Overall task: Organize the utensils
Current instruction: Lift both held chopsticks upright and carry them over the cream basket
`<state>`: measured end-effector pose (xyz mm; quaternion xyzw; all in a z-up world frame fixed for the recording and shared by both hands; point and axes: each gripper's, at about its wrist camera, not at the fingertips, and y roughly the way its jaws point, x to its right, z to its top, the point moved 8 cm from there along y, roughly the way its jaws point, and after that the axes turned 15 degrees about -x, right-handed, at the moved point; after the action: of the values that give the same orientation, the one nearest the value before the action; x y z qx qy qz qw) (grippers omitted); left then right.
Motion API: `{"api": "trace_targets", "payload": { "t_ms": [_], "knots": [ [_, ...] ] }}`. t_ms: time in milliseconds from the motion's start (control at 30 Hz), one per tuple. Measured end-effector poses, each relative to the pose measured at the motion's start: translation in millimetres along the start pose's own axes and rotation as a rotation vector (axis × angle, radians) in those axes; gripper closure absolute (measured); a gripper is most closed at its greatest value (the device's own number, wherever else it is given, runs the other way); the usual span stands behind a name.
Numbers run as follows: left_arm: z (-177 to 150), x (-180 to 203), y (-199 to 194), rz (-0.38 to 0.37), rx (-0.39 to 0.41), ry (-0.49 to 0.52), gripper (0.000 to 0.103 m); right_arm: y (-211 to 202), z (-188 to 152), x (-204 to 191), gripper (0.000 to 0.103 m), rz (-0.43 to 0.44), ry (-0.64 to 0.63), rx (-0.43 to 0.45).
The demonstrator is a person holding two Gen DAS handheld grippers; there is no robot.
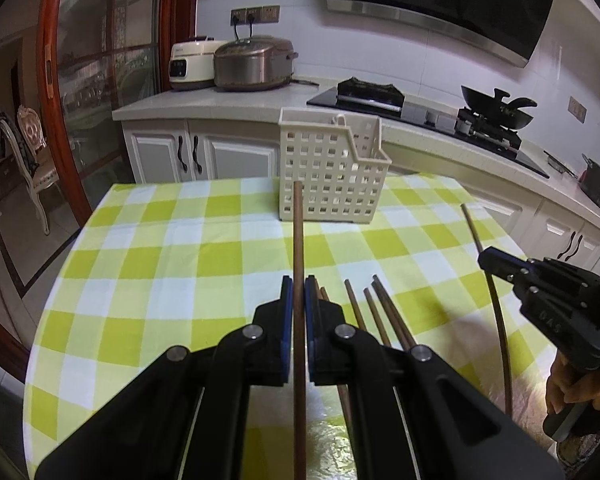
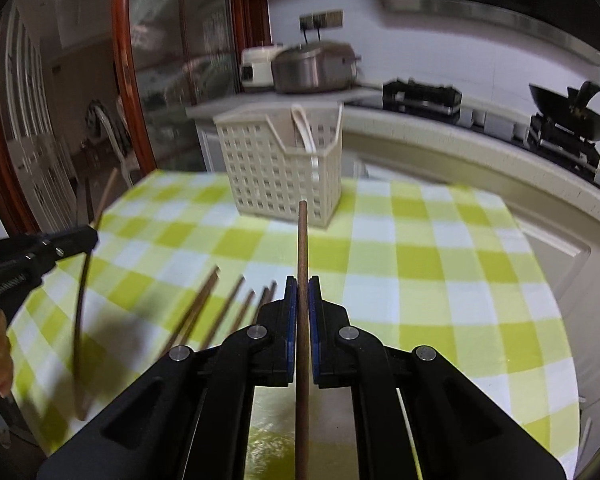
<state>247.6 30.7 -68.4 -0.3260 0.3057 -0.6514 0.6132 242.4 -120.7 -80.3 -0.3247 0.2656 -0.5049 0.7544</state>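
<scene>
In the left wrist view, the left gripper (image 1: pixel 299 286) had its black jaws with blue pads pressed together on a long brown wooden chopstick (image 1: pixel 298 240), which ran straight up the middle of the frame from the bottom edge to a tip just in front of the cream perforated plastic utensil basket (image 1: pixel 328 176). That basket stood upright at the far edge of the round table covered with a green-and-white checked cloth (image 1: pixel 180 248), above centre in the frame. Just right of the left gripper, several loose brown chopsticks (image 1: pixel 380 312) lay on the cloth, their tips fanned toward the basket.

At the right edge of the same view, the right gripper (image 1: pixel 485 261) pinched a second brown chopstick (image 1: pixel 496 300), which appeared bowed by the lens and hung above the cloth. A person's hand (image 1: pixel 580 392) gripped that tool's handle in the lower right corner.

In the right wrist view, the right gripper's jaws were likewise clamped on its chopstick, which pointed up the centre toward the basket; a white utensil handle (image 2: pixel 306 132) stood inside it. The left gripper showed at the left edge with its chopstick. The picture was blurred.

Behind the table ran a white kitchen counter (image 1: pixel 220 100) with two rice cookers (image 1: pixel 252 64) at upper left and a black wok (image 1: pixel 496 108) on the hob at upper right.
</scene>
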Motion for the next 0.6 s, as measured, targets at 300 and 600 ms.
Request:
{"api": "trace_targets", "payload": {
  "t_ms": [300, 600],
  "knots": [
    [-1, 7, -24, 0.004, 0.055, 0.014, 0.097, -46, 6, -5, 0.097, 0.013, -0.006, 0.113],
    [2, 10, -41, 0.013, 0.101, 0.017, 0.097, -64, 5, -12, 0.097, 0.019, -0.012, 0.153]
  ]
}}
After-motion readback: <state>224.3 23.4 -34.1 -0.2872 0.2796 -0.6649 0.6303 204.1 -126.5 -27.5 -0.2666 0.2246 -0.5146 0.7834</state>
